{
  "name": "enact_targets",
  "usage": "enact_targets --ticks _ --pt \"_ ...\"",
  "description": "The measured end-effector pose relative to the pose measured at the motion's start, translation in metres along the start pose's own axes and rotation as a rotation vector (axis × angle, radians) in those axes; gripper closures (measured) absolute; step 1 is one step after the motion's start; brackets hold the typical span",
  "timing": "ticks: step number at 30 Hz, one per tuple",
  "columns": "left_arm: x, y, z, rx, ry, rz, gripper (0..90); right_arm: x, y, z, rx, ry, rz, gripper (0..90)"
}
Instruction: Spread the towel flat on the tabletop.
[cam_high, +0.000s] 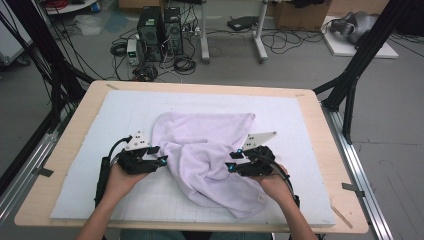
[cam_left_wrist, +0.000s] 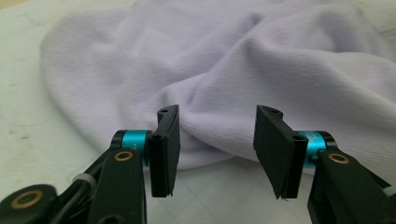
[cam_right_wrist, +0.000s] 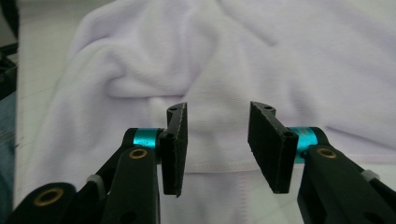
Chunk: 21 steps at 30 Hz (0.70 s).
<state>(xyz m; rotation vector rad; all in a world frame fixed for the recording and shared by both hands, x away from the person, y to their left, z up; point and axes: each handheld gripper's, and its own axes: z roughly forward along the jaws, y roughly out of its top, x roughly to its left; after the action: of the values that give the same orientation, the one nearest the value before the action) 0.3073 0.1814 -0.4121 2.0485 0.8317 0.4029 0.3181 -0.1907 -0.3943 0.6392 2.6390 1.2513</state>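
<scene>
A crumpled pale lilac cloth towel (cam_high: 207, 155) lies at the centre of the high view, on the white gridded mat (cam_high: 90, 165) that covers the wooden desk (cam_high: 65, 145). The left gripper (cam_high: 161, 155) sits at its left edge and the right gripper (cam_high: 231, 161) at its right edge, both with jaws apart and nothing between them.

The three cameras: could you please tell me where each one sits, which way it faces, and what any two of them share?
High view: fixed above the person's side, looking forward and down on the table; both forearms, left gripper and right gripper show.
Left gripper view: rides the left gripper, looking along its parted black jaws at the crumpled lilac towel.
Right gripper view: rides the right gripper, jaws parted, facing the towel's hemmed edge.
Shared: all three show the towel on the white mat.
</scene>
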Motion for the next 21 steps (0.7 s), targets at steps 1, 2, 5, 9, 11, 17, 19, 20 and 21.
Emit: enact_targets --ticks 1,2,5,9,11,17,19,20,21 --pt "-0.004 -0.002 0.000 0.002 -0.010 0.006 48.1 0.005 -0.002 0.002 0.003 0.012 -0.012 55.5" --pt "-0.008 -0.003 0.001 0.008 -0.025 0.014 47.0 0.010 -0.003 0.004 0.011 0.027 -0.014 54.8" --pt "-0.021 -0.005 0.007 0.043 -0.079 0.045 45.3 0.020 -0.008 0.016 0.031 0.045 -0.035 53.5" --pt "-0.035 -0.008 0.021 0.081 -0.139 0.073 50.7 0.026 -0.006 0.035 0.072 0.050 -0.051 52.4" --pt "-0.039 -0.010 0.033 0.139 -0.144 0.098 58.7 0.026 -0.003 0.045 0.091 0.040 -0.058 53.9" --pt "-0.045 -0.007 0.040 0.105 -0.126 0.123 86.7 0.020 -0.002 0.059 0.101 0.033 -0.072 81.7" --pt "-0.043 -0.006 0.037 0.090 -0.129 0.112 87.8 0.017 0.000 0.048 0.061 0.034 -0.072 83.0" --pt "-0.041 -0.005 0.034 0.077 -0.128 0.106 87.8 0.017 0.000 0.048 0.061 0.034 -0.072 83.0" --pt "-0.040 -0.004 0.031 0.064 -0.127 0.102 88.1 0.015 0.002 0.037 0.039 0.019 -0.071 83.3"
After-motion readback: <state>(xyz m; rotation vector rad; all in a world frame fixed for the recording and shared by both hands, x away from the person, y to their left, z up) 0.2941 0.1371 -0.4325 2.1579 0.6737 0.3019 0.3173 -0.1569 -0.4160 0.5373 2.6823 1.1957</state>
